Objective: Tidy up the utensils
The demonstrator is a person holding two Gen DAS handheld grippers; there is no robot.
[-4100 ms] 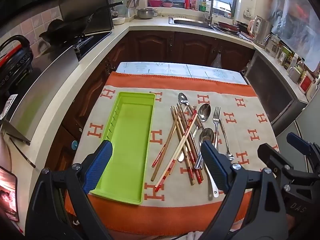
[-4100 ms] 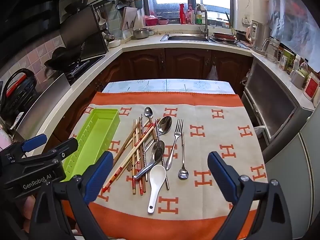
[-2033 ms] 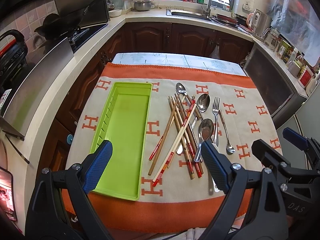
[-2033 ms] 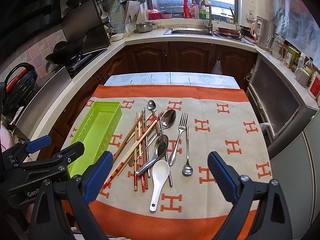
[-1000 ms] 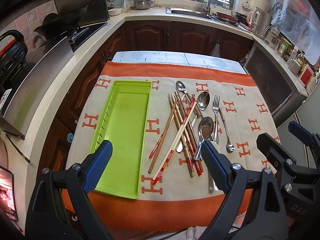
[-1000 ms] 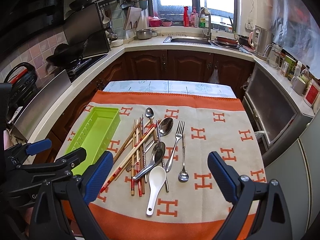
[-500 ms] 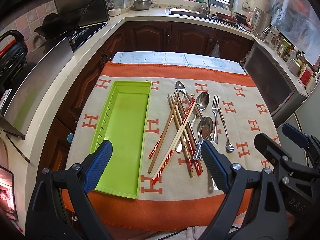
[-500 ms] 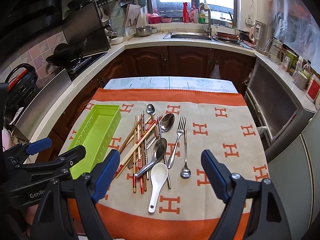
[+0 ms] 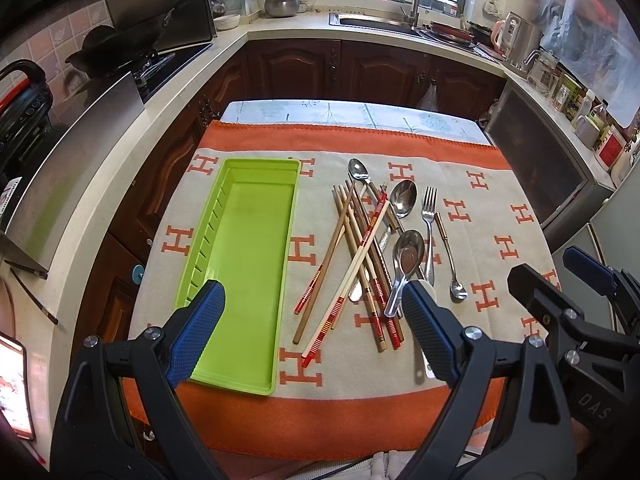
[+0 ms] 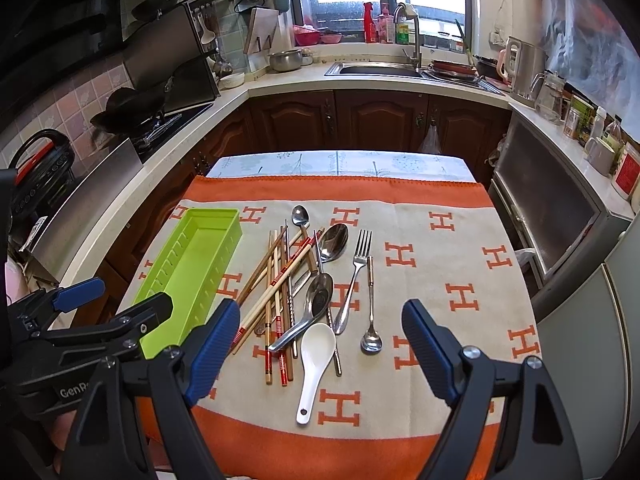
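An empty lime-green tray lies lengthwise on the left of the orange-and-cream cloth. To its right sits a loose pile: several wooden chopsticks, metal spoons, a fork, a small teaspoon and a white ceramic spoon. My left gripper hovers open over the near edge, between tray and pile. My right gripper hangs open above the white spoon. Neither holds anything.
The table stands in a U-shaped kitchen with dark wood cabinets. A stove with a wok lies to the left, a sink at the back, and a grey appliance close on the right. The cloth's right half is bare.
Both grippers stayed open and only drifted slightly over the near edge. The right gripper's jaws have narrowed a little. The utensils and tray have not moved.
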